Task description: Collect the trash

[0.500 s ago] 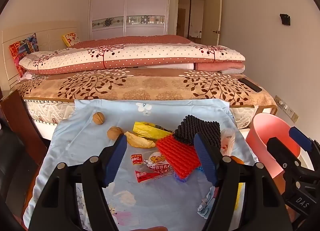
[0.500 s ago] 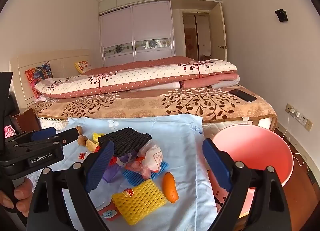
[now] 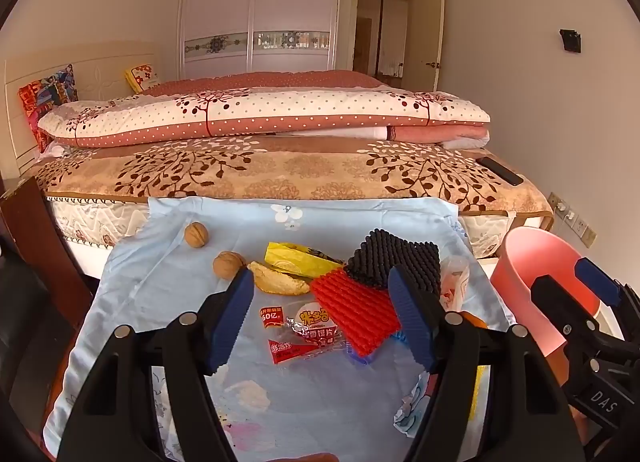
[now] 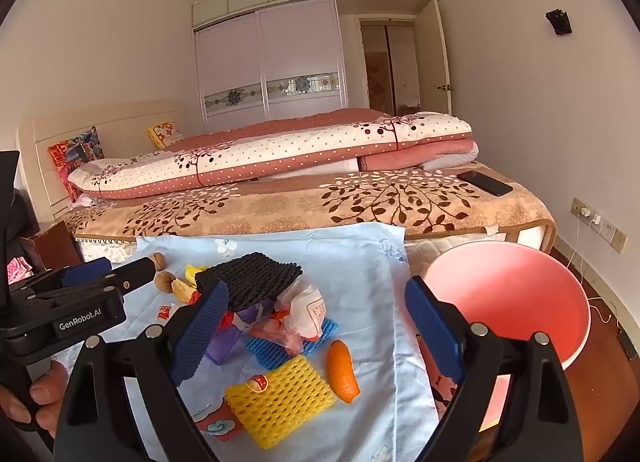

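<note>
- We see the left gripper (image 3: 322, 312) spread wide above the trash pile (image 3: 352, 294) on the blue cloth (image 3: 168, 262).
- The right gripper (image 4: 316, 326) gapes empty; the pink bin (image 4: 520, 294) stands beside the cloth, its base hidden.

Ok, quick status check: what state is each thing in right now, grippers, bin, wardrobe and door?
Left hand-held gripper: open, empty, above the snack wrappers.
Right hand-held gripper: open, empty, over the trash pile.
Pink bin: upright, nothing visible inside.
Black foam net: lying on top of the pile.
Wardrobe doors: shut.
Room door: open.
Phone: on the bed, screen dark.
</note>
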`<state>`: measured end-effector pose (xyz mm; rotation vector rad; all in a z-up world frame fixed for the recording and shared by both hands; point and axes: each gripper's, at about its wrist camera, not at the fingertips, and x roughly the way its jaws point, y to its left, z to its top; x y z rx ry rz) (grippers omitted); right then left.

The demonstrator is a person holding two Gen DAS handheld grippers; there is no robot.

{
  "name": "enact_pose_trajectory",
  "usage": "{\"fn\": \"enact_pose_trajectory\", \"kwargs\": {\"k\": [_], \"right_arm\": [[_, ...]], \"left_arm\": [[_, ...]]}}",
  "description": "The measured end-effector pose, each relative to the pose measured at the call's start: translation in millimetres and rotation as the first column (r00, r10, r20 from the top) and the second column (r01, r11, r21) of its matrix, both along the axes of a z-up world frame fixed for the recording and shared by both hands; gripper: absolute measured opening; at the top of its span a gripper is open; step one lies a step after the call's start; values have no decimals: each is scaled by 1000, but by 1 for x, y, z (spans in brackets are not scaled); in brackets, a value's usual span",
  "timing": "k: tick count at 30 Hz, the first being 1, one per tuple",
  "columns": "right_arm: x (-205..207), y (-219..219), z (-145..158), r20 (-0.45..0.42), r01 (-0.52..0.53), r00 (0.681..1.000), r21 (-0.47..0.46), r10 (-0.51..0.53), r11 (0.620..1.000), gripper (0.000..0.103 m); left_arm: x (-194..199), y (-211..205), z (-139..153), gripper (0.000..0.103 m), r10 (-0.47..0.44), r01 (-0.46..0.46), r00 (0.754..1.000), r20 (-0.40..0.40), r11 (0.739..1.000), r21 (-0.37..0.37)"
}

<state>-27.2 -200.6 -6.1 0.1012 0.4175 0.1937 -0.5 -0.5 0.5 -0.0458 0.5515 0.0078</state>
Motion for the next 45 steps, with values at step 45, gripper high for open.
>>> {"fn": "enact_pose_trajectory", "kwargs": {"k": [45], "right_arm": [[1, -1, -3, -21, 7, 1000, 7, -7, 1000, 88]], "left_arm": [[2, 2, -8, 70, -1, 1, 1000, -18, 1000, -13]]}}
